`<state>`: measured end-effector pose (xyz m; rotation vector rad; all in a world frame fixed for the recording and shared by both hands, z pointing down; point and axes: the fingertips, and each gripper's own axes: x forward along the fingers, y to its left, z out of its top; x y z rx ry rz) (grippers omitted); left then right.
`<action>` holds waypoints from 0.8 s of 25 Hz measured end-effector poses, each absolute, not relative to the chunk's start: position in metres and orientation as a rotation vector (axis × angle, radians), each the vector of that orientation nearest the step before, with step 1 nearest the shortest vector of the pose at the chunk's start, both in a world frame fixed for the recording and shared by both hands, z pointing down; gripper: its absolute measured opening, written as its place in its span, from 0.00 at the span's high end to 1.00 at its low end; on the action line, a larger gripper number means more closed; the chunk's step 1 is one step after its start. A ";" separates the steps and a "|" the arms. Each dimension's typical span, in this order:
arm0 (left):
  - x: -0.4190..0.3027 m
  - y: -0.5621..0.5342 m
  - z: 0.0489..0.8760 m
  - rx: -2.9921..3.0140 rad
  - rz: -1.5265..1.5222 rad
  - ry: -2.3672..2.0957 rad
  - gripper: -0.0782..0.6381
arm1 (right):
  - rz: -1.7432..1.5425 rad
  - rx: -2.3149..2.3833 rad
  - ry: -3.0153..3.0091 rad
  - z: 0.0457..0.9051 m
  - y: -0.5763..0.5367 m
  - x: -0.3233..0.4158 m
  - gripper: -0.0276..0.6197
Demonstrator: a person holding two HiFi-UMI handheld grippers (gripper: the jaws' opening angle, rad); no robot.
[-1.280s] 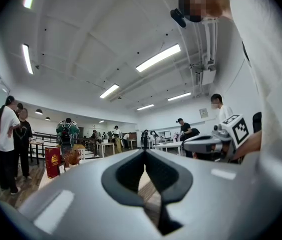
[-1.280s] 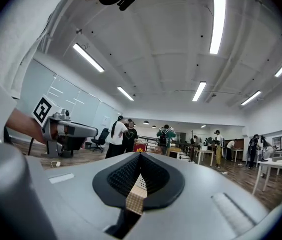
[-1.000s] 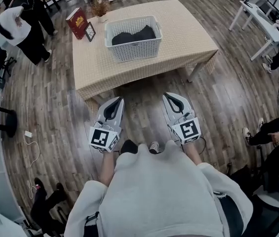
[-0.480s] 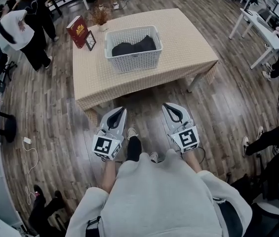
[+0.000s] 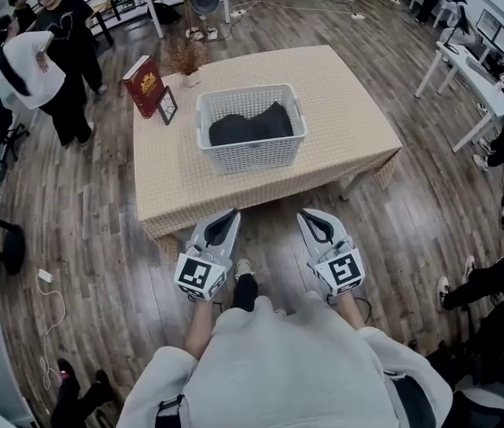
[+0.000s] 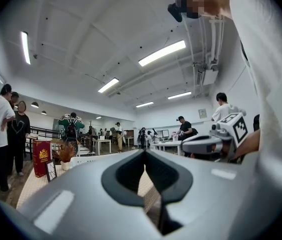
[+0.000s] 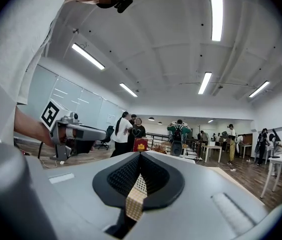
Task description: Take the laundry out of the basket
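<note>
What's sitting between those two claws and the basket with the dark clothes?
Nothing stands there. In the head view, only bare checked tablecloth and a sliver of wooden floor separate the left claw and right claw from the basket.

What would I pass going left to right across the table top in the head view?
Red book → small picture frame → white basket, which has dark laundry inside it.
</note>
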<state>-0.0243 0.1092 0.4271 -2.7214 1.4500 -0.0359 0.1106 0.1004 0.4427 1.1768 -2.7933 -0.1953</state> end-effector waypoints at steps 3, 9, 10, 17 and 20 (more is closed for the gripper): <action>-0.041 0.070 0.422 -2.717 -0.011 1.438 0.88 | -0.220 1.173 -2.795 0.438 0.063 0.089 0.96; -0.071 0.004 0.401 -2.737 0.067 1.392 0.88 | -0.264 1.202 -2.784 0.415 -0.007 0.050 0.96; -0.077 -0.006 0.399 -2.738 0.082 1.392 0.88 | -0.265 1.207 -2.781 0.412 -0.017 0.044 0.96; -0.113 -0.069 0.392 -2.769 0.100 1.337 0.88 | -0.298 1.283 -2.750 0.401 -0.077 0.006 0.96; -0.122 -0.088 0.397 -2.792 0.087 1.323 0.88 | -0.265 1.313 -2.728 0.411 -0.090 0.002 0.96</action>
